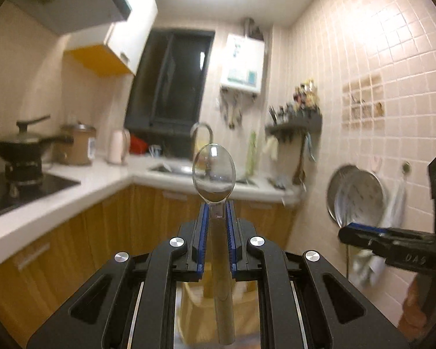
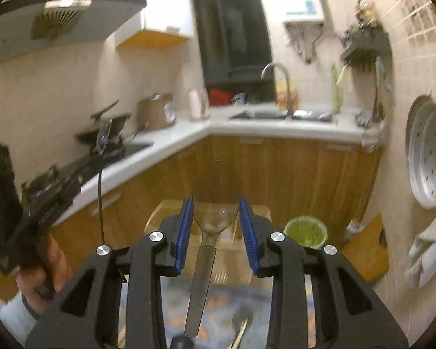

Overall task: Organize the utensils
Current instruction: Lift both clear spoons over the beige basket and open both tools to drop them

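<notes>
My left gripper [image 1: 217, 208] is shut on a metal spoon [image 1: 214, 171]. The bowl stands up past the fingertips and the handle runs back between the blue pads. My right gripper [image 2: 217, 203] is shut on the wide bowl of a second metal utensil [image 2: 215, 218], its handle pointing back toward the camera. Both are held up in the air. In the right wrist view the left gripper [image 2: 100, 157] shows at the left with its spoon [image 2: 104, 138]. In the left wrist view the right gripper's finger [image 1: 372, 237] shows at the right.
A white L-shaped counter [image 2: 189, 129] with wooden cabinets runs ahead, with a stove and pan [image 1: 20, 148], a sink and tap [image 2: 276, 87]. Below are a pale plastic bin [image 2: 165, 212] and a green holder [image 2: 305, 231]. Round trays [image 2: 430, 151] hang on the tiled right wall.
</notes>
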`<state>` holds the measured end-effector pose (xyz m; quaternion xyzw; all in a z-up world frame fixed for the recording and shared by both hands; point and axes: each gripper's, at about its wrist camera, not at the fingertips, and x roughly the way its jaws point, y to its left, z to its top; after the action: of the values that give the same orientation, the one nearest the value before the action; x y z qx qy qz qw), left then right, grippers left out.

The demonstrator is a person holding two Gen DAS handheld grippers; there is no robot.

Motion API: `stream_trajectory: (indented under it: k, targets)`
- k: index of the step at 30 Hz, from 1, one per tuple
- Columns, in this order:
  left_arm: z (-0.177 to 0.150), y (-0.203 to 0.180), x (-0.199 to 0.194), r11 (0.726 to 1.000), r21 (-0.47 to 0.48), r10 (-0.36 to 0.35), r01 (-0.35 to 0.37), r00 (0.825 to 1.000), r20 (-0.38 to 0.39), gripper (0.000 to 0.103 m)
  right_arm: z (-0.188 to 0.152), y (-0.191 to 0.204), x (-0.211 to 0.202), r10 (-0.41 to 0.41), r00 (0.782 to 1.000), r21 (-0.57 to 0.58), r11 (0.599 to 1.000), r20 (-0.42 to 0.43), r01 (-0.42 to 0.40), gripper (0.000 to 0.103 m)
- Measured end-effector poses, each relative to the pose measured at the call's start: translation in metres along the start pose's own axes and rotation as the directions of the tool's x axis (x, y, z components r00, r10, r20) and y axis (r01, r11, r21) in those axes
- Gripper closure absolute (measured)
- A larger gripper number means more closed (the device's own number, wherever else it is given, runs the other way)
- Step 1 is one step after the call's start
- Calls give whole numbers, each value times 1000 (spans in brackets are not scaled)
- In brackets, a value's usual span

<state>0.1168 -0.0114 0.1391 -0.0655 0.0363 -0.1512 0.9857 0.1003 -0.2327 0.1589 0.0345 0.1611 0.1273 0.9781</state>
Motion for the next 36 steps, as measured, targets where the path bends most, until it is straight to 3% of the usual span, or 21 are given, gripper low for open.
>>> stream_trajectory:
  k: [7, 12, 19, 23, 25, 27, 28, 30, 32, 36]
  targets:
    - [-9, -6, 57, 997, -16, 82, -82, 996, 40, 93, 29, -19, 48, -168, 973, 18, 986, 159, 168, 73]
    - [-35, -6, 79, 985, 26, 167, -169, 984, 64, 93, 10, -29, 90, -224, 961, 20, 974, 160, 224, 73]
    - [-64, -4, 92, 976, 57, 206, -208, 978, 43, 93, -33, -29, 117, -234, 965, 10, 972, 121, 235, 73]
    - [-73, 0, 90, 980, 64, 187, -188, 982, 16, 90, -46, -25, 113, -226, 968, -3, 974, 109, 228, 72]
    - [-72, 5, 82, 988, 43, 150, -149, 989, -10, 78, -50, -25, 107, -200, 976, -2, 980, 88, 201, 72]
    - [-72, 12, 73, 993, 16, 121, -121, 992, -19, 73, -52, -27, 97, -172, 983, 6, 985, 68, 172, 71]
    - [-69, 16, 67, 995, 0, 102, -102, 994, -25, 72, -53, -29, 90, -158, 986, 7, 987, 58, 158, 69]
    - [-61, 25, 53, 997, -27, 78, -79, 996, -33, 71, -54, -31, 77, -142, 989, 8, 990, 46, 142, 53]
    - [-52, 33, 40, 997, -52, 49, -52, 998, -47, 64, -53, -33, 65, -125, 992, 11, 992, 24, 125, 53]
    - [-35, 45, 15, 996, -92, -1, -7, 996, -85, 64, -47, -40, 34, -122, 992, 47, 991, -36, 124, 53]
